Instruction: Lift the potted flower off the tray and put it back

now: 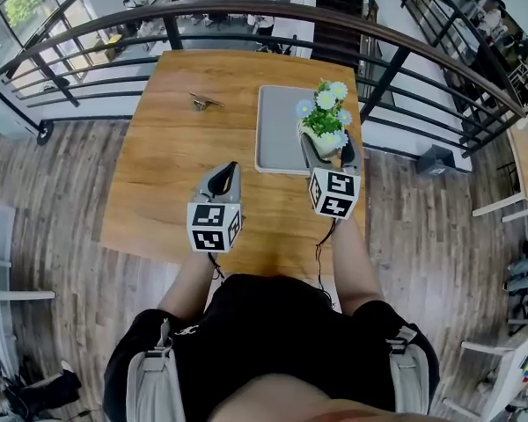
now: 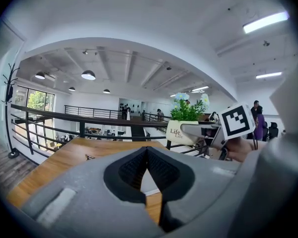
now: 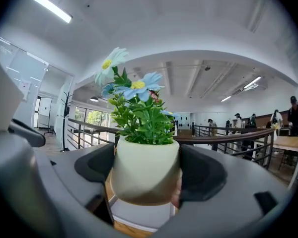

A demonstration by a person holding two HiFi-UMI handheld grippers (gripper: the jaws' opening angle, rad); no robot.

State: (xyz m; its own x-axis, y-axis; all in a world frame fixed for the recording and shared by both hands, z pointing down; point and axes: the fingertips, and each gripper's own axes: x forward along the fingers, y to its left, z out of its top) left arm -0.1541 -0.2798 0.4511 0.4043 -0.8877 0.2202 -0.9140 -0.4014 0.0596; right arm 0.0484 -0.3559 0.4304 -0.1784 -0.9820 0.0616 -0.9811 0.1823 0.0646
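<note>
Head view places the right tool (image 1: 328,150) over the right edge of the grey tray (image 1: 277,126), which lies on the wooden counter (image 1: 167,156). We find its jaws closed on the potted flower (image 1: 324,121), one on each side of the white pot. Right gripper view confirms the grip: both dark pads of the right tool (image 3: 146,177) press the sides of the pot, and the potted flower (image 3: 145,168) stands upright, clear of the tray (image 3: 139,216) seen beneath it. We record the left tool (image 1: 225,176) above the counter, left of the tray and apart from it. Left gripper view shows the left tool (image 2: 147,153) with its jaws together at the tips and nothing between them. We note a small metal item (image 1: 204,102) on the counter left of the tray, well apart from both tools.
</note>
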